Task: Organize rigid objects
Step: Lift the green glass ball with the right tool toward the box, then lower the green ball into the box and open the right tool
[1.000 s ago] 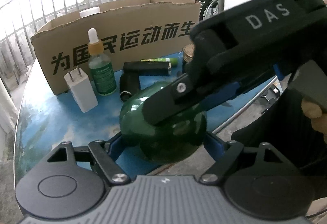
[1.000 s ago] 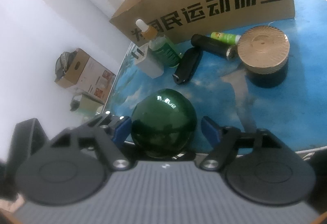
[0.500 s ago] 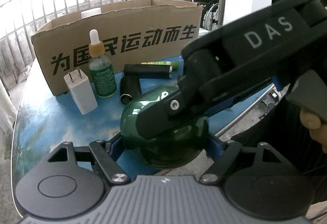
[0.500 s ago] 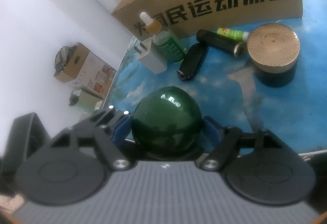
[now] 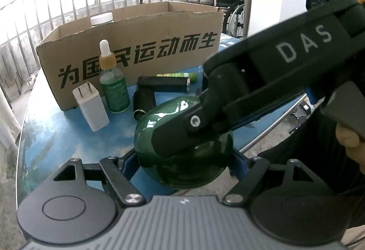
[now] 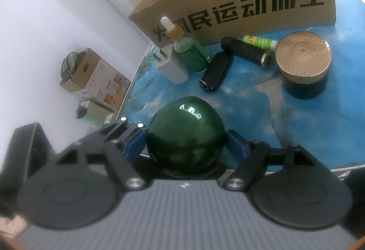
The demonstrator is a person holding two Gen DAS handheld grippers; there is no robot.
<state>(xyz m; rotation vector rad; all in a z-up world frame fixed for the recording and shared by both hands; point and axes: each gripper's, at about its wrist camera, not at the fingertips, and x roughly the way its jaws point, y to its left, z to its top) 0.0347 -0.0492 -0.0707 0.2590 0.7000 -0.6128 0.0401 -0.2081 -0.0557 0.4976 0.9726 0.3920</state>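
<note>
Left wrist view: the left claw (image 5: 183, 162) reaches forward over the near edge of a blue counter (image 5: 52, 136). A glossy dark green ball (image 5: 168, 172) sits between its blue pads (image 5: 127, 164), which appear to press on both sides, so this claw seems to grip the ball. The right claw (image 5: 189, 136), held by a person's hand (image 5: 348, 137), crosses in from the right and lies over the top of the same ball, hiding part of it. Two claws on one ball suggests a handover or a shared hold, because a smooth round thing slips easily. Behind stand a white charger (image 5: 91, 108) and a green dropper bottle (image 5: 113, 88), both upright, and two black tubes (image 5: 163, 84) lie beside a small green stick (image 5: 180, 75). At the back an open cardboard box (image 5: 127, 53) with printed characters is probably where the items are meant to go; a white-lidded jar (image 5: 102, 19) already shows inside it.

Right wrist view: the right claw (image 6: 186, 145) also has the ball (image 6: 186, 136) between its blue pads (image 6: 236, 146), touching both sides, so it grips the ball too. Part of the left claw (image 6: 123, 131) shows at the left. Further on, a dark jar with a gold ribbed lid (image 6: 303, 53) stands near the tubes (image 6: 245, 50), well apart from the ball. The box (image 6: 239, 1) stands beyond them.
</note>
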